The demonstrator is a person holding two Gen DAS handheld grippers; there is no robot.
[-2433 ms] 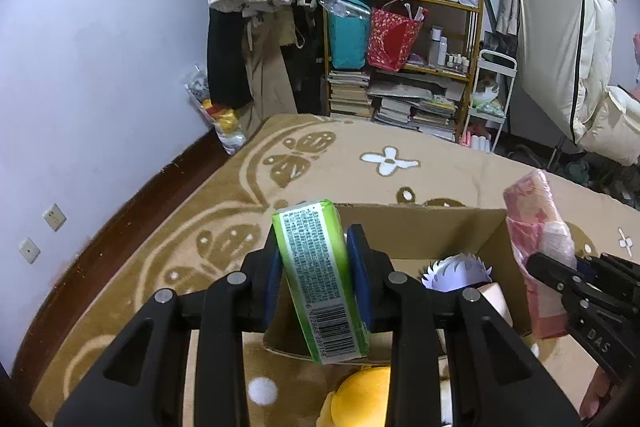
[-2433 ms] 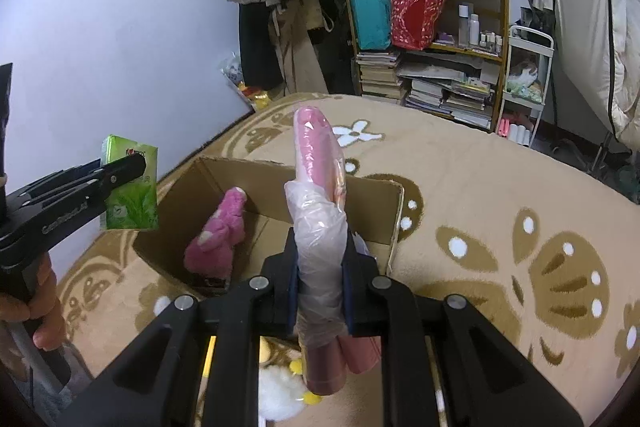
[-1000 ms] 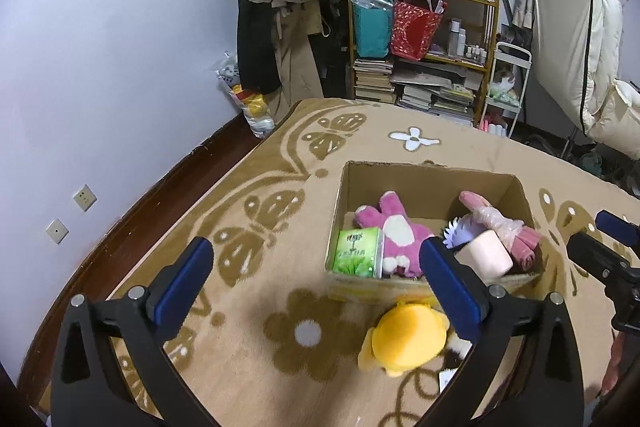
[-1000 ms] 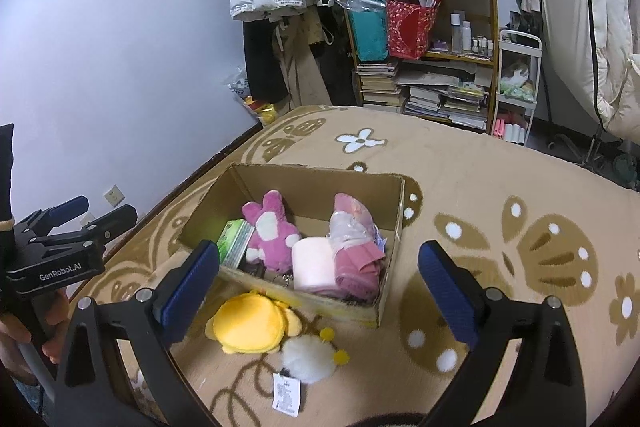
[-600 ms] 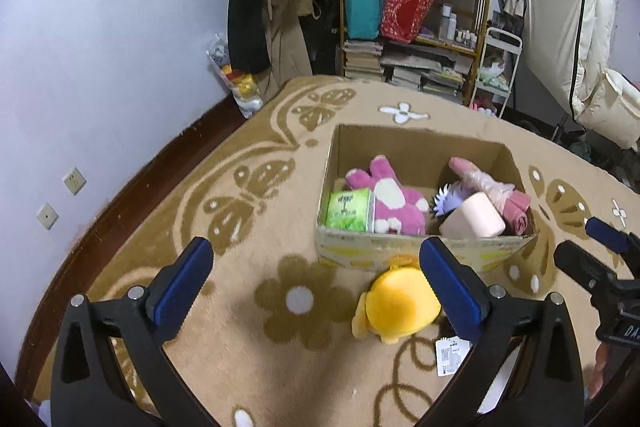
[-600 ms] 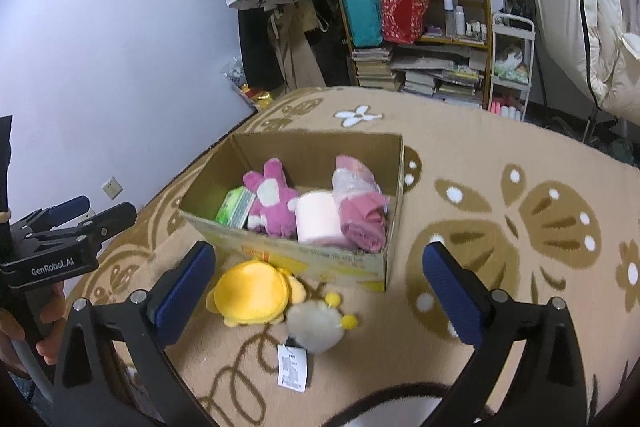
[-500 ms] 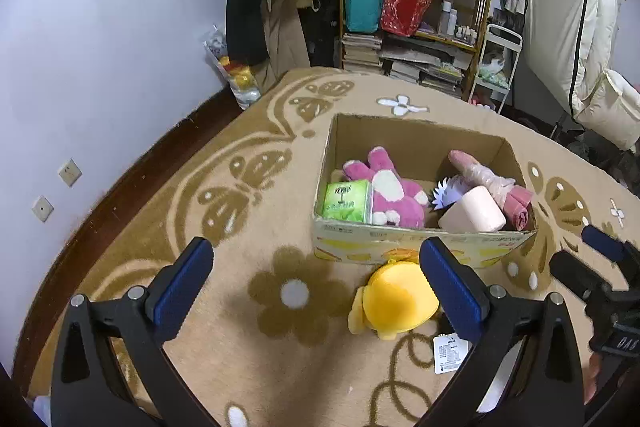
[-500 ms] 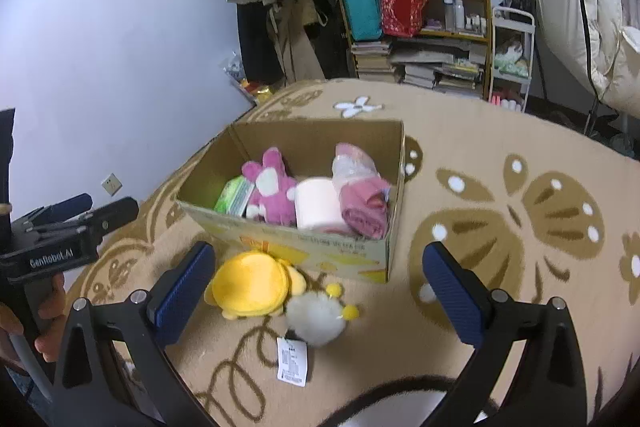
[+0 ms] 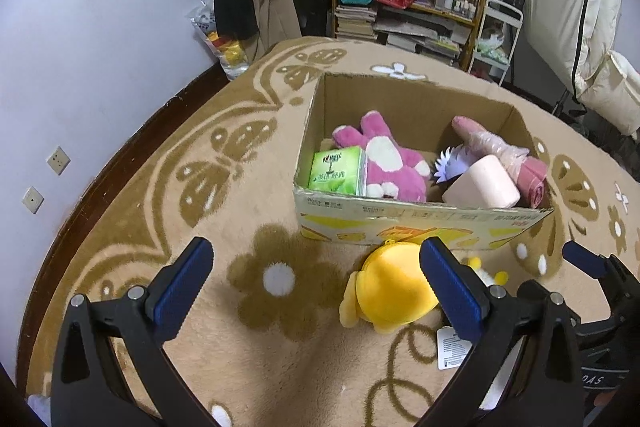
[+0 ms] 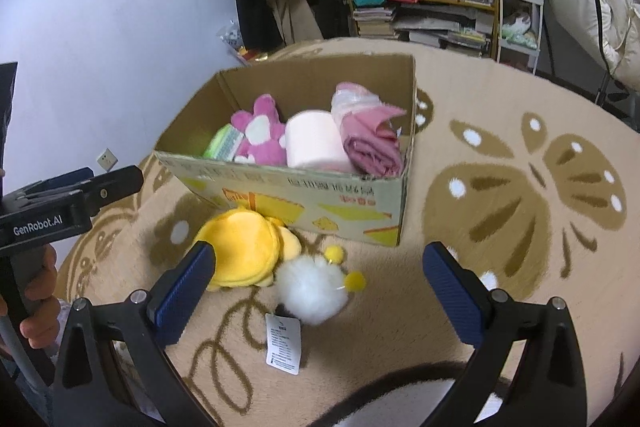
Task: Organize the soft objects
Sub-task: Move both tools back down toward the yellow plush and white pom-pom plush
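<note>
Left wrist view: the open brown cardboard box (image 9: pixel 420 223) at twelve o'clock already holds a green tissue pack (image 9: pixel 338 171), a pink plush rabbit (image 9: pixel 384 163), a pale pink roll (image 9: pixel 480 183) and a plastic-wrapped pink bundle (image 9: pixel 500 151). The yellow plush toy (image 9: pixel 390 291) and what looks like a white fluffy pompom (image 10: pixel 312 293) lie on the beige patterned rug (image 9: pixel 200 187) just before it, unpacked. Left gripper (image 9: pixel 316 287) and right gripper (image 10: pixel 320 285) both gape wide, empty.

box (image 9: pixel 420 219): matt cardboard, printed front
duck (image 9: pixel 390 289): soft yellow plush
bunny (image 9: pixel 384 159): pink fuzzy plush
tissue pack (image 9: pixel 336 173): glossy plastic wrap
rug (image 9: pixel 240 187): fluffy pile
pads (image 10: pixel 182 293): ribbed blue rubber
</note>
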